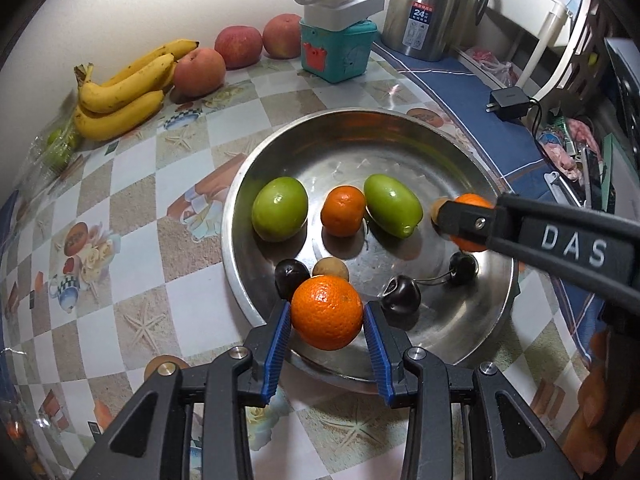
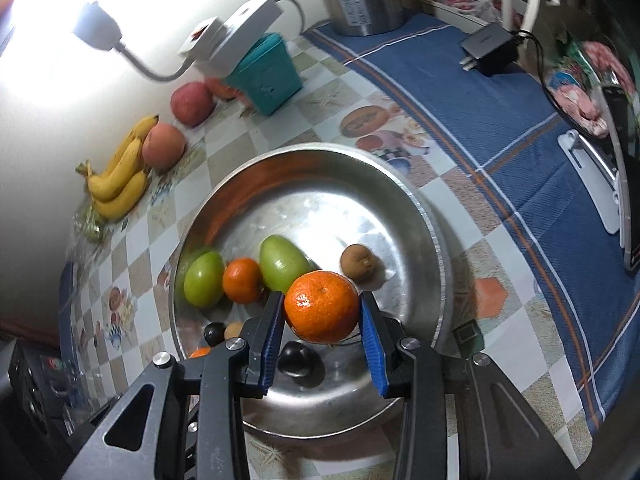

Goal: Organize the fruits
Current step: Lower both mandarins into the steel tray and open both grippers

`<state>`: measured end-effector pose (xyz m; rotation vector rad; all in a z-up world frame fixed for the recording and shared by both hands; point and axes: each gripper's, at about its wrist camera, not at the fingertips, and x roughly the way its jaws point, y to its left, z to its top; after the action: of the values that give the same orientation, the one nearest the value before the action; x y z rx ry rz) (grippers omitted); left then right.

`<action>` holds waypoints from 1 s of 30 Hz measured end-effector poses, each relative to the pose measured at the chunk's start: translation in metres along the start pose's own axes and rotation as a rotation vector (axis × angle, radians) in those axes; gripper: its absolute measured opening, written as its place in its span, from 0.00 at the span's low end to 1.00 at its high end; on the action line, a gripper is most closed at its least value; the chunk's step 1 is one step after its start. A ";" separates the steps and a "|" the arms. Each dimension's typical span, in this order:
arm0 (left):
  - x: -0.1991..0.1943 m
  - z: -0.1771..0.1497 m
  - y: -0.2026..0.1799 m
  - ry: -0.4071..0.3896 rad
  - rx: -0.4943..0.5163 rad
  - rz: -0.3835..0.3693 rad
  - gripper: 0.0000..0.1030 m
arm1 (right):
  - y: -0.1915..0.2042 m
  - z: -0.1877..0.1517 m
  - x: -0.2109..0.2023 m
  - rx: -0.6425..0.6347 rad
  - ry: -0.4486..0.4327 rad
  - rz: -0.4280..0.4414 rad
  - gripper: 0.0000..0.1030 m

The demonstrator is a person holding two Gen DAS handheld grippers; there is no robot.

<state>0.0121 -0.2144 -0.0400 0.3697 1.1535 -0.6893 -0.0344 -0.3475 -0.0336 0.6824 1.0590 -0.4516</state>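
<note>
A steel bowl (image 1: 440, 144) (image 2: 436, 240) sits on the checked tablecloth. It holds two green fruits (image 1: 280, 214) (image 1: 393, 204), a small orange (image 1: 343, 211), dark cherries (image 1: 400, 299) and small brown fruits (image 1: 330, 269) (image 2: 358, 262). My left gripper (image 1: 327, 320) is shut on an orange (image 1: 326, 311) above the bowl's near rim. My right gripper (image 2: 322, 314) is shut on another orange (image 2: 321, 306) over the bowl's right side. In the left wrist view the right gripper (image 1: 460, 220) comes in from the right with that orange (image 1: 472, 202).
Bananas (image 1: 124, 92) and three apples (image 1: 199, 72) line the wall at the back left, beside a teal box (image 1: 338, 52) topped by a white power strip. A steel flask (image 1: 430, 8), a charger (image 1: 508, 100) and clutter stand on the blue cloth to the right.
</note>
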 end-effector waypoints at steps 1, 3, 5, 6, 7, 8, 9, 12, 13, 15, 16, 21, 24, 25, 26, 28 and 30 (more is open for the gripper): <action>0.001 0.000 0.000 0.000 0.000 0.000 0.39 | 0.002 -0.001 0.001 -0.009 0.004 0.000 0.38; 0.002 0.000 0.001 0.003 -0.004 0.000 0.39 | 0.004 -0.002 0.003 -0.016 0.008 0.003 0.38; 0.004 0.000 0.001 0.005 -0.006 0.000 0.39 | 0.004 0.000 0.002 -0.013 -0.009 0.008 0.38; 0.005 0.000 0.001 0.005 -0.007 -0.001 0.39 | 0.004 0.001 0.000 -0.011 -0.021 0.008 0.38; 0.006 0.000 0.001 0.006 -0.008 -0.002 0.39 | 0.003 0.004 0.000 -0.008 -0.042 0.011 0.38; 0.007 0.000 0.001 0.008 -0.009 -0.003 0.39 | 0.004 0.007 0.000 -0.010 -0.055 0.015 0.38; 0.008 0.000 0.001 0.010 -0.011 -0.002 0.39 | 0.004 0.010 0.002 -0.014 -0.068 0.020 0.38; 0.011 0.000 0.001 0.014 -0.009 -0.001 0.39 | 0.005 0.019 0.012 -0.016 -0.090 0.049 0.38; 0.011 0.000 0.001 0.013 -0.008 0.002 0.39 | 0.006 0.020 0.014 -0.020 -0.095 0.051 0.38; 0.012 0.001 0.001 0.013 -0.008 0.006 0.39 | 0.008 0.021 0.016 -0.029 -0.104 0.051 0.38; 0.013 0.001 0.000 0.016 -0.008 0.005 0.39 | 0.009 0.022 0.017 -0.033 -0.109 0.052 0.38; 0.017 0.000 -0.002 0.034 -0.006 -0.003 0.39 | 0.008 0.023 0.024 -0.033 -0.104 0.036 0.38; 0.018 0.000 -0.004 0.037 -0.001 0.001 0.39 | 0.004 0.022 0.027 -0.026 -0.091 0.023 0.38; 0.019 0.000 -0.004 0.039 -0.001 0.001 0.39 | 0.003 0.022 0.028 -0.024 -0.087 0.022 0.38; 0.019 0.000 -0.004 0.040 -0.001 0.001 0.39 | 0.003 0.022 0.028 -0.022 -0.084 0.021 0.38; 0.019 0.001 -0.004 0.043 -0.002 -0.002 0.39 | 0.001 0.021 0.029 -0.017 -0.079 0.015 0.38; 0.021 0.001 -0.004 0.047 -0.004 -0.005 0.39 | 0.001 0.021 0.029 -0.014 -0.075 0.012 0.38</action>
<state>0.0154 -0.2243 -0.0584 0.3811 1.2006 -0.6858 -0.0081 -0.3622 -0.0534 0.6543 0.9864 -0.4550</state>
